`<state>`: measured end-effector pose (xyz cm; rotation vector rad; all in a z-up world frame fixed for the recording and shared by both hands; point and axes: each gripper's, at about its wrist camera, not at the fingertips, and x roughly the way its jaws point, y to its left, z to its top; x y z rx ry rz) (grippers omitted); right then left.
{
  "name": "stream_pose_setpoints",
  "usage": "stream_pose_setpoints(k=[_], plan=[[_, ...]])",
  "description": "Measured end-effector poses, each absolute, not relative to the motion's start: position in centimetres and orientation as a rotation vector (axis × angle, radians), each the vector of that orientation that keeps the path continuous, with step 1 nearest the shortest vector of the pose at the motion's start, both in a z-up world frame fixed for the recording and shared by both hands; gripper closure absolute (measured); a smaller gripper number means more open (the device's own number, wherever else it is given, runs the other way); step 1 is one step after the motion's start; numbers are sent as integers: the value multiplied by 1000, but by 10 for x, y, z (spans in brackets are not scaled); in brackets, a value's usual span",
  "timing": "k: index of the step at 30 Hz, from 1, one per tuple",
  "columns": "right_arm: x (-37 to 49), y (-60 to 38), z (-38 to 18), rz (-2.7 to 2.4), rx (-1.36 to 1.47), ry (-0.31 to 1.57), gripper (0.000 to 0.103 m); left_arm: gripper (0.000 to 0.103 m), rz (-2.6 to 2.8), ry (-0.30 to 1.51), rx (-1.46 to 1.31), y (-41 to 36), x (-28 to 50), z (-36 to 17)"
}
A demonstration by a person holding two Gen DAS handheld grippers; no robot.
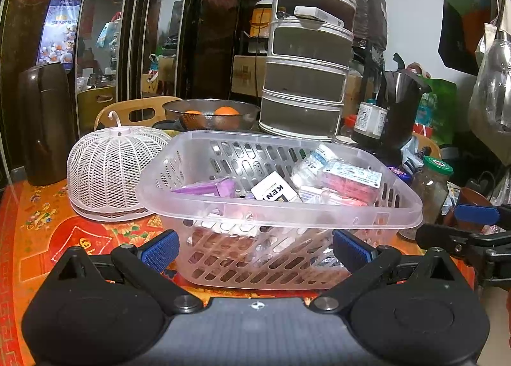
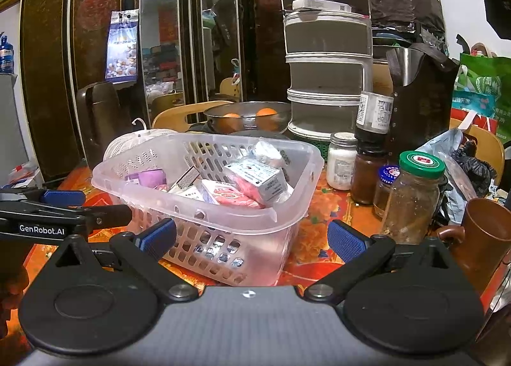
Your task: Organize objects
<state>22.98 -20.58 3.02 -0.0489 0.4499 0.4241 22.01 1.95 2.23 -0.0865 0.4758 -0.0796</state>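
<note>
A clear plastic basket [image 1: 281, 216] stands on the red patterned table; it also shows in the right wrist view [image 2: 204, 216]. It holds several small packets and boxes: a purple box [image 1: 207, 188], a white and black KENT box [image 1: 274, 191] and pink packs [image 2: 236, 196]. My left gripper [image 1: 255, 251] is open and empty, its jaws either side of the basket's near wall. My right gripper [image 2: 252, 238] is open and empty at the basket's right front corner. The right gripper shows at the edge of the left view [image 1: 460, 225], and the left gripper shows in the right view [image 2: 64, 206].
A white mesh food cover [image 1: 111, 171] sits left of the basket. Behind stand a bowl with oranges [image 1: 210, 113], a tall tiered storage tower [image 1: 306, 56] and a dark thermos [image 1: 44, 123]. Jars [image 2: 412, 200], a black kettle [image 2: 418, 94] and a brown cup [image 2: 485, 238] crowd the right side.
</note>
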Motion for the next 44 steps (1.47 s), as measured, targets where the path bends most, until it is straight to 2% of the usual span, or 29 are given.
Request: stream_pose_setpoints(k=[44], plan=[[230,-205,28,442,-46,450,0,0,-75,455,-86,18,216,22]])
